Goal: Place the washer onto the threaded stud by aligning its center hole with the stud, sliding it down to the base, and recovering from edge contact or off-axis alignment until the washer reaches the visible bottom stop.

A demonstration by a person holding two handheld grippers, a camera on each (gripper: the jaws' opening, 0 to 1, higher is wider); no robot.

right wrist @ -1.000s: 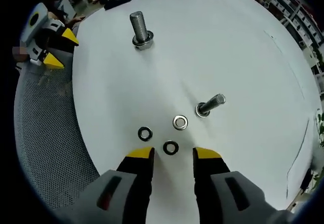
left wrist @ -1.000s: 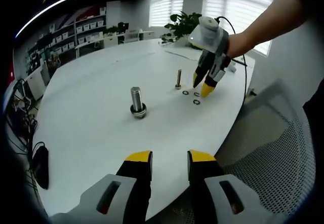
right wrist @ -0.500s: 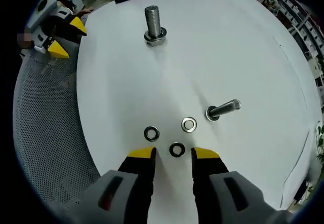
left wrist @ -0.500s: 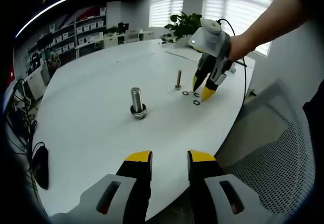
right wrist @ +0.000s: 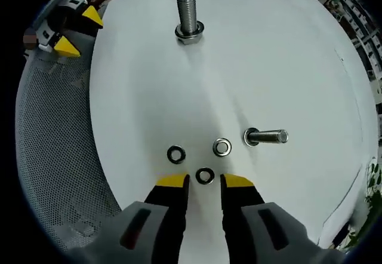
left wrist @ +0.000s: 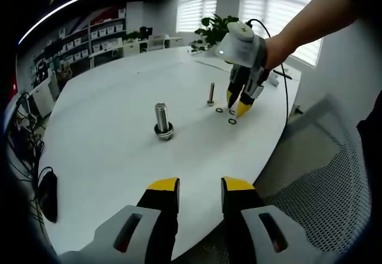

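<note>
In the right gripper view we see the right gripper [right wrist: 202,181] low over the white surface [right wrist: 286,67], its two yellow-tipped jaws apart, with a dark washer [right wrist: 205,175] lying flat just in front of the gap between the tips. The jaws are not closed on it, and we cannot tell if the tips touch the washer. A second dark washer [right wrist: 175,154] lies a little further on the left, and a bright silver washer [right wrist: 222,147] lies on the right of it. Just beside the silver one stands the thin threaded stud [right wrist: 265,137], upright on its head. Well apart from this group, a thick bolt [right wrist: 188,18] stands near the far edge, with rings around its base. The left gripper [right wrist: 67,26] appears at the upper left, off the surface, over a grey mesh chair [right wrist: 54,156].

In the left gripper view the left gripper [left wrist: 200,186] has its jaws apart and holds nothing, near the close edge of the surface [left wrist: 107,144]. Across the surface, a hand holds the right gripper [left wrist: 237,107] with its tips pointing down at the washers [left wrist: 231,120], which lie near the thin stud [left wrist: 210,93]. The thick bolt [left wrist: 162,120] stands between both grippers. A dark object [left wrist: 48,196] lies at the left edge.
</note>
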